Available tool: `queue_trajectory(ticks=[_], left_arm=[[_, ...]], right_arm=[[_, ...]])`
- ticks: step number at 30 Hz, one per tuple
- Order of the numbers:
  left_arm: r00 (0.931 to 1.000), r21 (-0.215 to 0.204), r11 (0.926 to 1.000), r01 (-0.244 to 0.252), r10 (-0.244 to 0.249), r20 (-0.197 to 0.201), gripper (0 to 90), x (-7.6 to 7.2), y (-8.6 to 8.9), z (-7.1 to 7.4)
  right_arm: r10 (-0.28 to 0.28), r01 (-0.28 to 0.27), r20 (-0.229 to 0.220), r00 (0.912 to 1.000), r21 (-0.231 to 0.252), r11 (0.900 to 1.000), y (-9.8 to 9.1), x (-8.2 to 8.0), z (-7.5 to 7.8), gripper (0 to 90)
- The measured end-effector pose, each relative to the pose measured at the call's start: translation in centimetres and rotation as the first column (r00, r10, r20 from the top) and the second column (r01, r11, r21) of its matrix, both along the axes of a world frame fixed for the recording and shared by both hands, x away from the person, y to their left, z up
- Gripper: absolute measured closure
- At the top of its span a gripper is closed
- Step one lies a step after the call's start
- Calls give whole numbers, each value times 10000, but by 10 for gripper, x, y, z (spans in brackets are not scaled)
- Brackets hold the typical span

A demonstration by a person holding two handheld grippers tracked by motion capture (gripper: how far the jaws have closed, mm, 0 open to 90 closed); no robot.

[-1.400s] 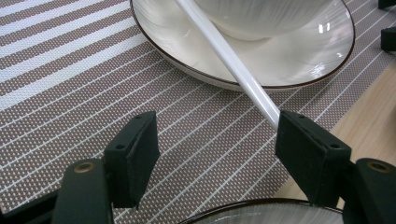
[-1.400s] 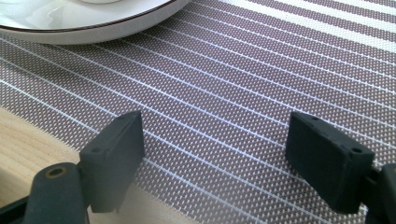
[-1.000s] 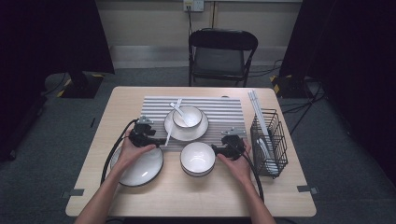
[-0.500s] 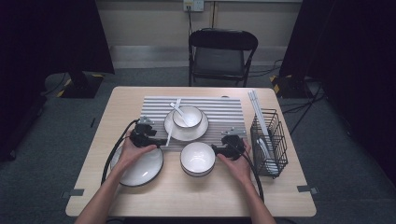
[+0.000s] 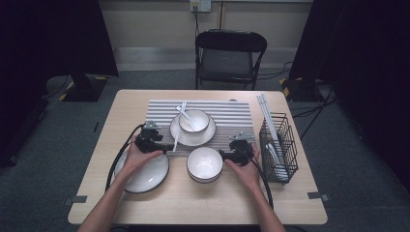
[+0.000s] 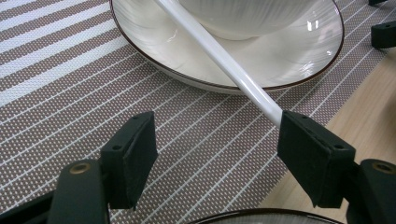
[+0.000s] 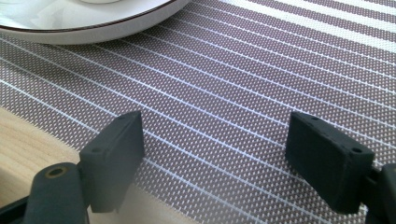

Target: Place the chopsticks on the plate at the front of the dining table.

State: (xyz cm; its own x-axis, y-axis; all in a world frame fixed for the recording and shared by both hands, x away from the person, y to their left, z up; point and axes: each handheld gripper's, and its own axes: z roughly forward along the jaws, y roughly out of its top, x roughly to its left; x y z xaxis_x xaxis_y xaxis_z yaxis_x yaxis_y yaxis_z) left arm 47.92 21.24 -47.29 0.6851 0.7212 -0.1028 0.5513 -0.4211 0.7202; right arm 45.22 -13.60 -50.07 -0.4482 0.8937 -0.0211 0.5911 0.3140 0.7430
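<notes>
At the left of the table point(image 5: 101, 193), the left gripper point(image 5: 167, 146) lay low over the near left corner of the striped placemat point(image 5: 227, 113), the person's left hand point(image 5: 138, 157) behind it and above a dark-rimmed white plate point(image 5: 150, 176) on the bare wood. In the left gripper view its jaws stood spread wide apart with nothing pinched between them; the end of a long white stick point(image 6: 224, 63), seemingly a chopstick, lay slanted over the rim of a second plate point(image 6: 154, 51) and ran down to the jaw on the right of that view, though whether it touched that jaw could not be told. That second plate sat on the placemat and carried a small bowl point(image 5: 194, 121) with a white spoon point(image 5: 185, 114) in it. Just nearer the person, at the middle of the table, stood another white bowl point(image 5: 205, 164), partly off the placemat's front edge. To the right of it the right gripper point(image 5: 223, 154) pointed toward that bowl from just beside it, and in the right gripper view its jaws were likewise spread, empty, above the striped placemat. Farther right stood a black wire rack point(image 5: 280, 145), with white sticks leaning in it.
</notes>
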Motion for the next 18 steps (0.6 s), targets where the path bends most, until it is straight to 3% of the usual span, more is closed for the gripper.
queue_trajectory(ticks=[18], left_arm=[[10000,-50,10000,80,-80,-2,262,-1,-2,1]], right_arm=[[-1,1,0,10000,-1,10000,0,0,0,190]])
